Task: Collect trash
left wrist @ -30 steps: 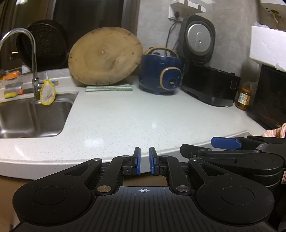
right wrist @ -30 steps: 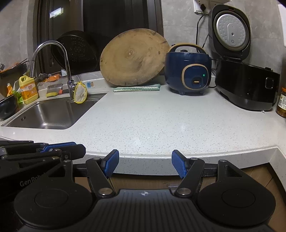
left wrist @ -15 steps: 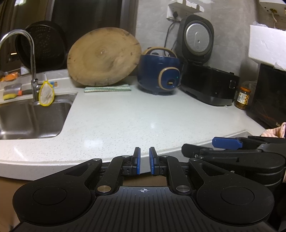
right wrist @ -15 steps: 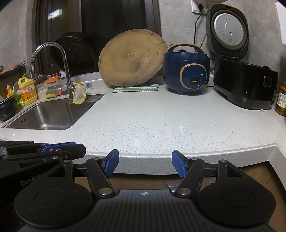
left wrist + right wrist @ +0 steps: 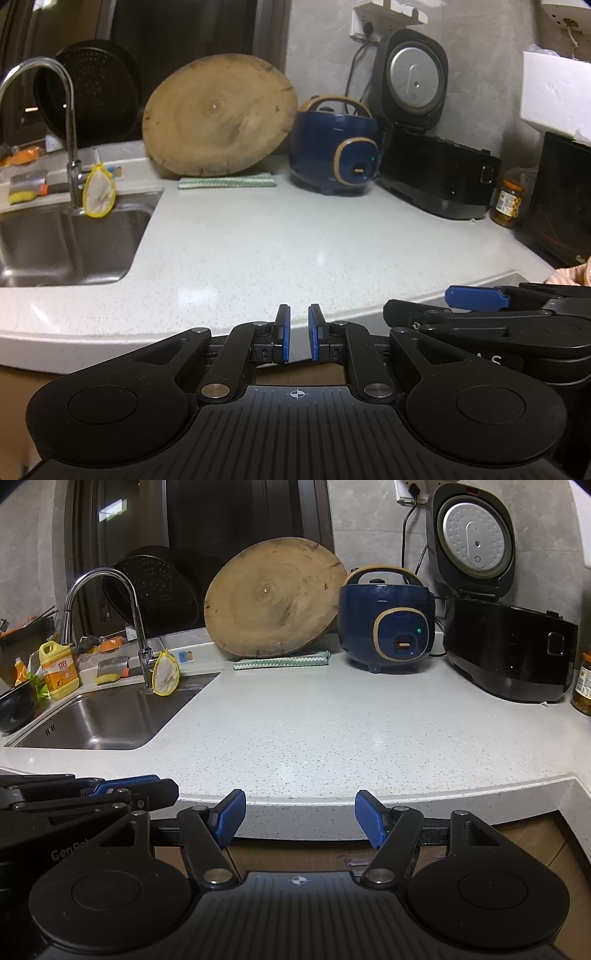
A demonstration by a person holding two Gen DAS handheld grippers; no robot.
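Note:
My left gripper (image 5: 299, 317) hovers just off the front edge of the speckled white countertop (image 5: 258, 240). Its blue pads stand a narrow gap apart with nothing between them. To its right hangs my right gripper (image 5: 300, 808), level with the same counter edge, its blue pads wide open and empty. Each gripper shows at the edge of the other's view: the right gripper (image 5: 472, 298) and the left gripper (image 5: 125, 782). I cannot pick out any loose trash on the bare counter. A small yellow-rimmed mesh pouch (image 5: 165, 672) hangs at the faucet (image 5: 136, 627).
A steel sink (image 5: 103, 720) lies at the left, with a yellow detergent bottle (image 5: 59, 668) behind it. Against the back wall lean a round wooden board (image 5: 273, 598), a striped cloth (image 5: 280, 661), a blue rice cooker (image 5: 388, 627) and a black cooker (image 5: 506, 653) with its lid up. A jar (image 5: 508, 203) stands far right.

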